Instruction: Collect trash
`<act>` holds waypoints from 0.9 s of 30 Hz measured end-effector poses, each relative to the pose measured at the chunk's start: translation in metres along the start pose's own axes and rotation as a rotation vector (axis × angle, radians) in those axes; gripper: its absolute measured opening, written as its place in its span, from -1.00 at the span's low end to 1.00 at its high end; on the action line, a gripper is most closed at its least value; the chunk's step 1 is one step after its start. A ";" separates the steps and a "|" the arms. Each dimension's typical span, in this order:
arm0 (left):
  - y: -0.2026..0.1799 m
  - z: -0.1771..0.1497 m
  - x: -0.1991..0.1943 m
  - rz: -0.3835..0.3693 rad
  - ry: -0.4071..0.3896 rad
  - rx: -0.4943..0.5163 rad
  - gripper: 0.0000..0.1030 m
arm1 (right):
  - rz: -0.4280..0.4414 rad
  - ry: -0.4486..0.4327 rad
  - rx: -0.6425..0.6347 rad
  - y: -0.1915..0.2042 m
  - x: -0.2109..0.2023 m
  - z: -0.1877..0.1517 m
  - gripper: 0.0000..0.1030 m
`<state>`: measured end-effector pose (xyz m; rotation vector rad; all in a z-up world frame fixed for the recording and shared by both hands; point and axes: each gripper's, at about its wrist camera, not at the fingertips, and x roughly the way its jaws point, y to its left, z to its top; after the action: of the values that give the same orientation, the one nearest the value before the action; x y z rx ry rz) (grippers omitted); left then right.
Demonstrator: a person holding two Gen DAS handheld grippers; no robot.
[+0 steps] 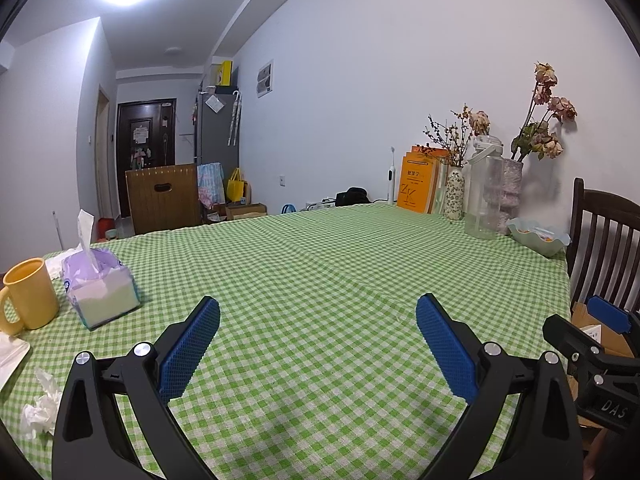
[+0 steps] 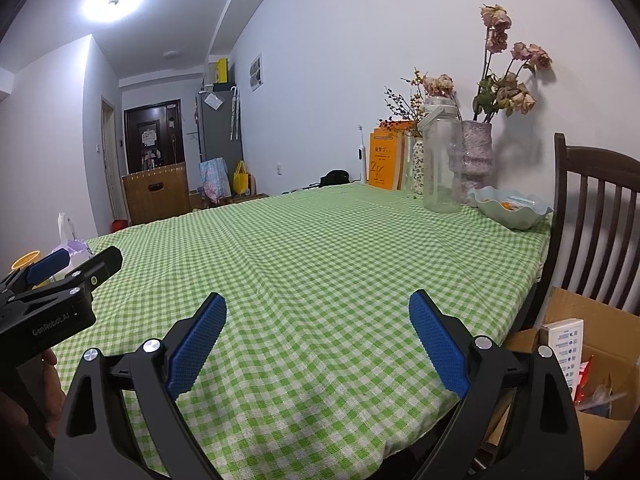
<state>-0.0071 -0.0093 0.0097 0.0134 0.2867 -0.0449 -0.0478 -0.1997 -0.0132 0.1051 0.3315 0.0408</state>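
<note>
A crumpled white tissue (image 1: 40,410) lies on the green checked tablecloth (image 1: 320,272) at the near left, just left of my left gripper (image 1: 318,312). A flat white wrapper (image 1: 10,356) lies at the left edge. My left gripper is open and empty above the cloth. My right gripper (image 2: 318,308) is open and empty over the table's near right part (image 2: 320,248). A cardboard box (image 2: 592,364) holding packaging sits on the floor right of the table. The left gripper shows in the right wrist view (image 2: 52,268), and the right gripper in the left wrist view (image 1: 612,316).
A yellow mug (image 1: 30,296) and a purple tissue pack (image 1: 100,288) stand at the left. At the far right stand orange books (image 1: 418,184), vases with dried flowers (image 1: 512,184), a clear jug (image 1: 484,192) and a pale bowl (image 1: 538,236). A dark wooden chair (image 2: 596,220) stands at the right.
</note>
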 end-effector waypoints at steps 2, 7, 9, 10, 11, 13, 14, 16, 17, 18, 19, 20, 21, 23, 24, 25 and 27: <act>0.000 0.000 0.000 0.000 0.000 0.000 0.85 | 0.006 0.002 0.006 -0.001 0.000 0.000 0.73; 0.000 0.000 0.000 0.000 0.000 0.000 0.85 | 0.008 -0.002 0.008 -0.001 -0.001 0.001 0.73; 0.000 0.000 0.000 0.001 0.000 0.000 0.85 | 0.008 -0.010 0.001 0.000 -0.002 0.000 0.72; 0.000 0.000 0.000 0.001 0.000 0.000 0.85 | 0.007 -0.014 -0.003 0.000 -0.003 0.000 0.72; 0.000 0.000 0.000 0.001 0.000 0.000 0.85 | 0.006 -0.016 -0.005 0.001 -0.004 0.000 0.72; 0.001 0.000 0.001 0.001 0.000 0.000 0.85 | 0.007 -0.018 -0.003 0.001 -0.004 0.000 0.73; 0.001 0.001 0.001 0.000 0.000 0.000 0.85 | 0.008 -0.017 -0.002 0.001 -0.004 0.000 0.72; 0.001 0.000 0.001 0.000 0.000 0.000 0.85 | 0.007 -0.017 -0.002 0.001 -0.005 -0.001 0.72; 0.001 0.000 0.001 0.000 0.000 0.000 0.85 | 0.007 -0.015 -0.002 0.001 -0.004 -0.001 0.72; 0.001 0.001 0.001 0.000 0.000 0.000 0.85 | 0.007 -0.014 -0.003 0.001 -0.005 -0.001 0.72; 0.001 0.001 0.001 0.000 0.000 0.000 0.85 | 0.008 -0.014 -0.003 0.002 -0.005 -0.001 0.72; 0.001 0.001 0.001 0.000 0.000 0.000 0.85 | 0.008 -0.013 -0.003 0.002 -0.005 -0.002 0.73; 0.001 0.000 0.001 0.000 0.000 0.000 0.85 | 0.008 -0.012 -0.003 0.002 -0.004 -0.002 0.73; 0.001 0.001 0.001 0.000 0.001 0.000 0.85 | 0.009 -0.012 -0.004 0.003 -0.004 -0.002 0.73; 0.001 0.000 0.001 0.000 0.001 0.000 0.85 | 0.008 -0.012 -0.004 0.003 -0.004 -0.002 0.73; 0.001 0.001 0.001 0.000 0.000 0.000 0.85 | 0.008 -0.012 -0.004 0.003 -0.004 -0.002 0.73; 0.001 0.001 0.001 0.000 0.001 0.000 0.85 | 0.008 -0.012 -0.003 0.003 -0.004 -0.002 0.73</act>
<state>-0.0063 -0.0086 0.0100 0.0137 0.2873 -0.0449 -0.0526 -0.1966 -0.0133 0.1042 0.3189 0.0489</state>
